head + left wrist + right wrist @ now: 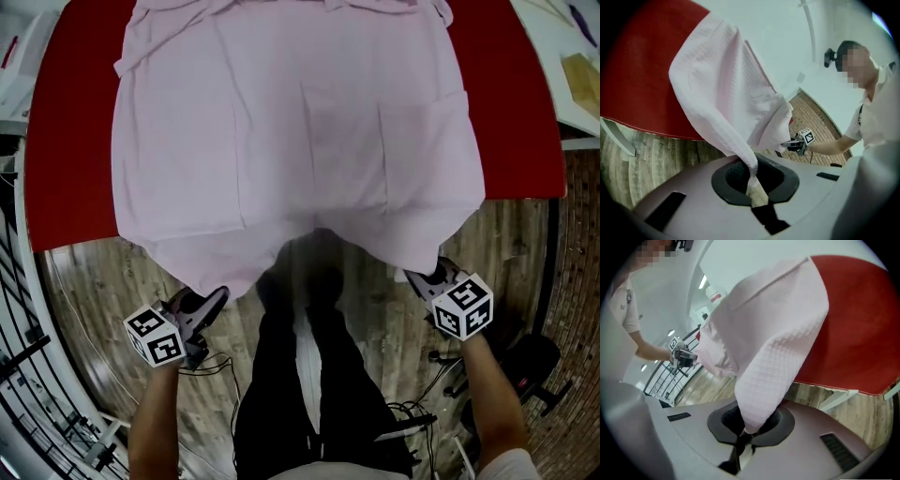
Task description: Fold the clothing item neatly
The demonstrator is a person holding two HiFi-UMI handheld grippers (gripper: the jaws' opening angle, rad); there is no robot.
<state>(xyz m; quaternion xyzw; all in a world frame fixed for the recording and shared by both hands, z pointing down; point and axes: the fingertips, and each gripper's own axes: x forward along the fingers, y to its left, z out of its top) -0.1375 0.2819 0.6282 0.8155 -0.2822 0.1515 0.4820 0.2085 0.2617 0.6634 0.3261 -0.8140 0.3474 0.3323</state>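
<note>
A pale pink waffle-weave garment (300,131) lies spread on the red table (66,141), and its near hem hangs off the front edge. My left gripper (217,295) is shut on the hem's left corner. In the left gripper view the fabric (726,93) bunches into a narrow twist between the jaws (753,185). My right gripper (414,276) is shut on the hem's right corner, and its own view shows the cloth (778,348) tucked into the jaws (743,436). Both grippers hover in front of the table above the floor. Each gripper appears in the other's view: right (798,142), left (683,357).
A wooden floor (94,291) lies below the table's front edge. My legs in black trousers (309,375) stand between the grippers. Cables (412,412) trail on the floor, a black chair base (534,366) stands at the right, and a white wire rack (28,375) at the left.
</note>
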